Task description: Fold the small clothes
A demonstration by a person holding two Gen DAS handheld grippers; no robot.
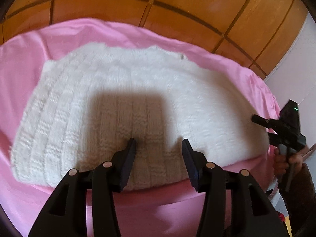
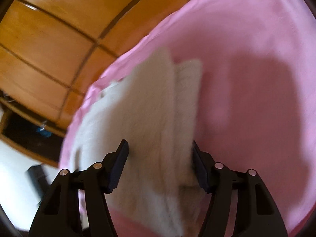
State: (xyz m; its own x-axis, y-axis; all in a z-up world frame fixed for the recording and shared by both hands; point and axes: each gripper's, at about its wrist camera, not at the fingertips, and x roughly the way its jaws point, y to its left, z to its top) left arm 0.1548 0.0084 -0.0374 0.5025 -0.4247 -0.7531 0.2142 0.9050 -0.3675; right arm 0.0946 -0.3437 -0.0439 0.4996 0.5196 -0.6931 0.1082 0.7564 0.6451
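A white knitted sweater (image 1: pixel 138 79) lies spread on a pink sheet (image 1: pixel 158 203). My left gripper (image 1: pixel 159 142) hovers open over the sweater's near hem and casts a square shadow on the knit. Nothing is pinched between its pads. At the sweater's right edge my right gripper (image 1: pixel 262 127) is held by a hand (image 1: pixel 282 162). In the right wrist view a thick band of the sweater (image 2: pixel 150 102) fills the whole gap of the right gripper (image 2: pixel 159 146). The knit touches the left pad and overlaps the right one. The view is blurred.
Orange-brown floor tiles (image 1: pixel 177 4) lie beyond the far edge of the pink sheet (image 2: pixel 256 79). A pale wall (image 1: pixel 296 69) stands at the right. In the right wrist view a dark recess (image 2: pixel 29 132) and a black object (image 2: pixel 35 179) sit low on the left.
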